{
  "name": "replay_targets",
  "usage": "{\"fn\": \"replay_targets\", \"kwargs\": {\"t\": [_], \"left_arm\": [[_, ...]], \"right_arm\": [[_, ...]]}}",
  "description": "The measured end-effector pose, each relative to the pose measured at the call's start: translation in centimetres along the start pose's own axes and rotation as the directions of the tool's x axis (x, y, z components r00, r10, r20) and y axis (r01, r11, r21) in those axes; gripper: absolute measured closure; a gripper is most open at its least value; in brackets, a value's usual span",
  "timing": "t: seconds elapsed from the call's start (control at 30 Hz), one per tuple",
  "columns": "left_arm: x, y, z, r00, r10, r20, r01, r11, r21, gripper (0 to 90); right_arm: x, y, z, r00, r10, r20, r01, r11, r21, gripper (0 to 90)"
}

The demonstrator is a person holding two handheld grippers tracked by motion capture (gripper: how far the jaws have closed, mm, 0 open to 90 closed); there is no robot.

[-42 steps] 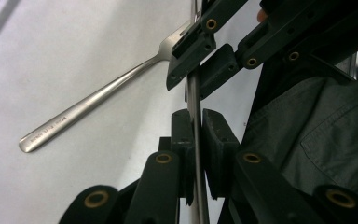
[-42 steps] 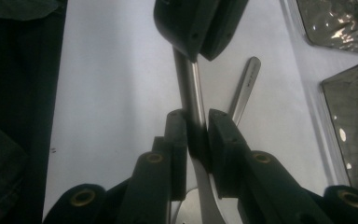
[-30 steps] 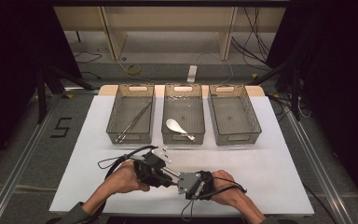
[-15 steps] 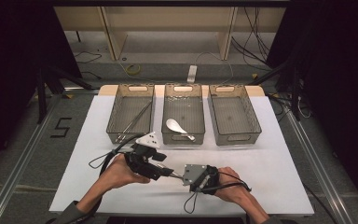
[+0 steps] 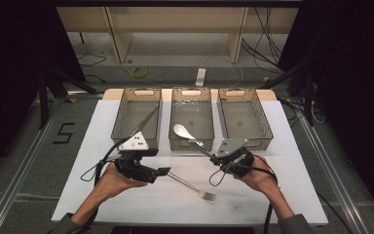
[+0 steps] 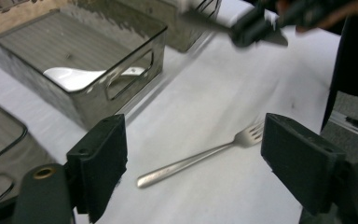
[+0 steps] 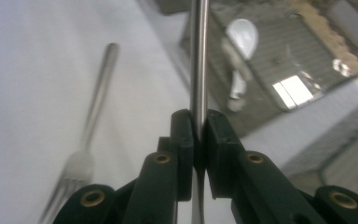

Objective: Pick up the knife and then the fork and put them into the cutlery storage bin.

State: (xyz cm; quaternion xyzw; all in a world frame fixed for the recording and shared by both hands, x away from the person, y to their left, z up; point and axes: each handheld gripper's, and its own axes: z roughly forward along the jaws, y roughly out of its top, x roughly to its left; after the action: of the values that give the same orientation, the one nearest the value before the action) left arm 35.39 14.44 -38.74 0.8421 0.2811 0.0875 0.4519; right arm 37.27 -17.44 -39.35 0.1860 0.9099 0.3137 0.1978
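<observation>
Left gripper (image 6: 191,158) jaws just opened wide, fork (image 6: 205,156) lying released on the white table (image 6: 205,93) between them, right gripper (image 7: 198,140) clenched on a thin metal utensil handle (image 7: 198,56) rising beyond its fingertips.

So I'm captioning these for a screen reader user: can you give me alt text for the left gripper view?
A metal fork lies on the white table between the left gripper's two wide-open black jaws, untouched by either. Behind it stands a clear plastic bin holding a white spoon, and the right gripper shows blurred at the top, gripping a thin metal rod.
</observation>
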Motion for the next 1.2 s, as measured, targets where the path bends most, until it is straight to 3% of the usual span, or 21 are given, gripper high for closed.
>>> {"fn": "replay_targets", "kwargs": {"t": [0.17, 0.2, 0.23, 0.33, 0.37, 0.5, 0.73, 0.77, 1.07, 1.17, 1.2], "left_arm": [[0.7, -2.0, -0.8, 0.9990, -0.027, -0.036, 0.026, 0.9991, -0.034, 20.1], [0.9, -2.3, -1.0, 0.9989, -0.031, -0.034, 0.029, 0.9985, -0.046, 20.1], [1.0, -2.6, -1.1, 0.9987, -0.037, -0.033, 0.035, 0.9977, -0.058, 20.1], [1.3, -3.2, -1.5, 0.9973, -0.064, -0.037, 0.061, 0.9943, -0.087, 20.1], [1.4, -3.5, -1.5, 0.9967, -0.070, -0.041, 0.066, 0.9937, -0.091, 19.8], [1.7, -4.0, -1.8, 0.9947, -0.091, -0.049, 0.085, 0.9914, -0.099, 18.5], [1.7, -4.6, -2.3, 0.9927, -0.098, -0.070, 0.090, 0.9901, -0.107, 15.9], [1.7, -4.6, -2.4, 0.9923, -0.100, -0.073, 0.091, 0.9898, -0.109, 15.9], [1.5, -5.1, -2.3, 0.9897, -0.108, -0.093, 0.098, 0.9890, -0.111, 15.7], [1.5, -5.2, -2.3, 0.9881, -0.118, -0.099, 0.106, 0.9872, -0.119, 15.7], [1.6, -5.2, -2.4, 0.9878, -0.115, -0.105, 0.102, 0.9876, -0.119, 15.6]], "right_arm": [[-3.0, 0.5, -0.6, 0.9968, 0.064, 0.049, -0.064, 0.998, 0.016, 83.3], [-4.3, 0.8, -0.8, 0.9929, 0.098, 0.068, -0.099, 0.995, 0.018, 83.3], [-4.3, 0.8, -0.8, 0.9929, 0.098, 0.068, -0.099, 0.995, 0.018, 83.3], [-6.2, 1.2, -1.1, 0.9866, 0.139, 0.085, -0.141, 0.990, 0.016, 83.3], [-7.4, 1.5, -1.2, 0.9808, 0.165, 0.103, -0.168, 0.986, 0.016, 83.3], [-8.8, 1.8, -1.1, 0.9753, 0.188, 0.116, -0.192, 0.981, 0.022, 83.3], [-11.7, 2.7, -0.6, 0.9516, 0.260, 0.164, -0.270, 0.962, 0.045, 83.3], [-12.5, 2.9, -0.3, 0.9450, 0.276, 0.176, -0.287, 0.957, 0.042, 83.3], [-14.7, 3.6, 0.9, 0.9270, 0.314, 0.204, -0.332, 0.942, 0.056, 83.2], [-15.4, 3.7, 1.7, 0.9160, 0.342, 0.210, -0.361, 0.931, 0.057, 83.3], [-15.9, 3.8, 2.3, 0.9084, 0.357, 0.218, -0.378, 0.924, 0.063, 83.2]]}}
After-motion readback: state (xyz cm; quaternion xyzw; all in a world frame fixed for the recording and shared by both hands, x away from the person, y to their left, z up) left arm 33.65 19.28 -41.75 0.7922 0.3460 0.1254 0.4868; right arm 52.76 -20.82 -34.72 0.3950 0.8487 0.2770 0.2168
